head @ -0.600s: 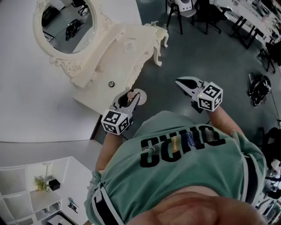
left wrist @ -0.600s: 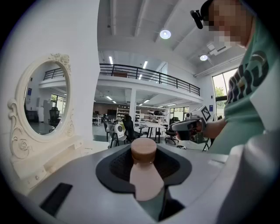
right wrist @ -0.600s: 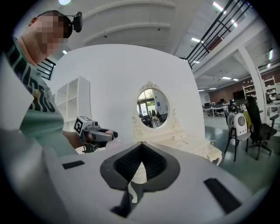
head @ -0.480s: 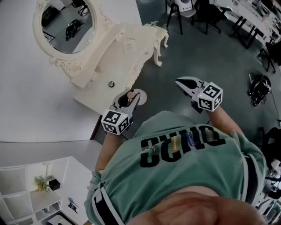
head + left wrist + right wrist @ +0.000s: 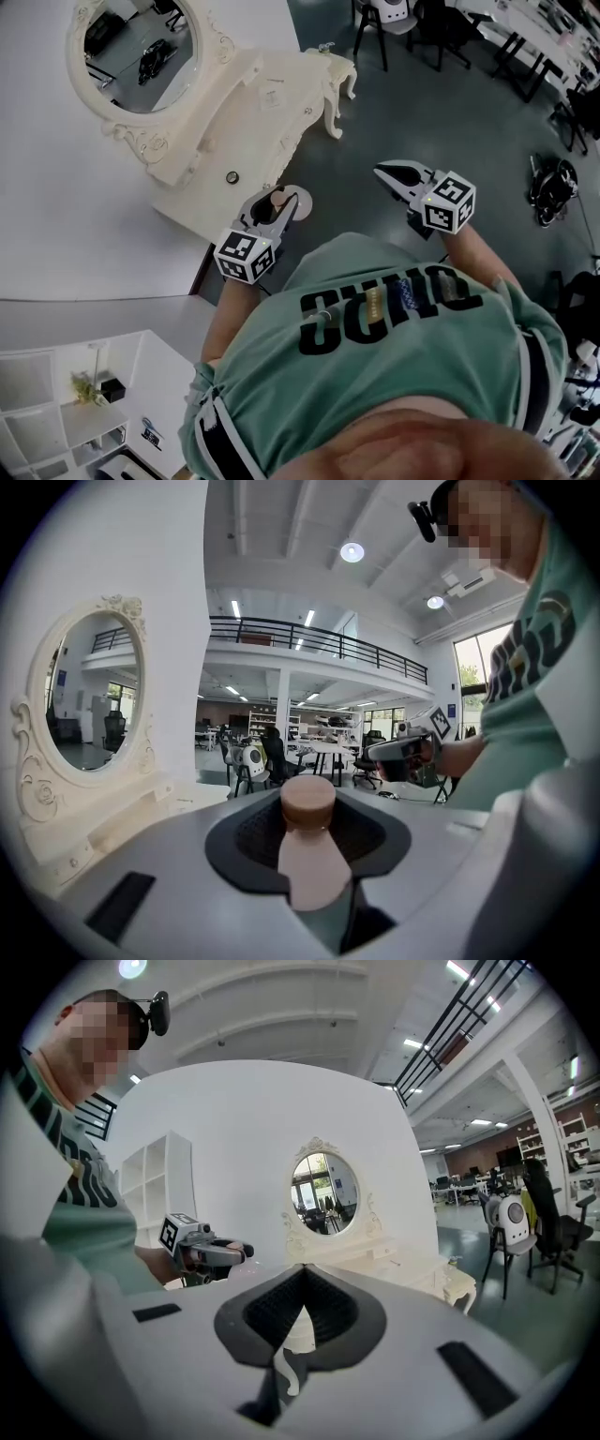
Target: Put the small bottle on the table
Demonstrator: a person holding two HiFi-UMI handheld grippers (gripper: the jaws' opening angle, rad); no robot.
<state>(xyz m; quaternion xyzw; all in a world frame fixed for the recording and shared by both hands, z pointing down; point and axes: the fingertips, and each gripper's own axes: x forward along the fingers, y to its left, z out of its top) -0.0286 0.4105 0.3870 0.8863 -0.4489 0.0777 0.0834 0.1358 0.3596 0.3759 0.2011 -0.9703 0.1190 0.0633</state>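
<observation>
Pinkish-tan plastic fills the left tool: the bottle stands upright between its jaws, cap up, with the pads pressing on its body, so we are gripping it and it is off any surface. In the head view it hangs near the front edge of the cream counter, below the oval mirror, and we cannot tell whether it is over the top or only beside it. Since half a second ago very little has changed: the counter and mirror have slid a touch up and left in the head view, while both tools sit almost where they were. We read that as a small turn of the head, not a real advance, so carrying the bottle over and setting it down remain ahead. The right tool is closed on nothing and held well apart from the bottle.
</observation>
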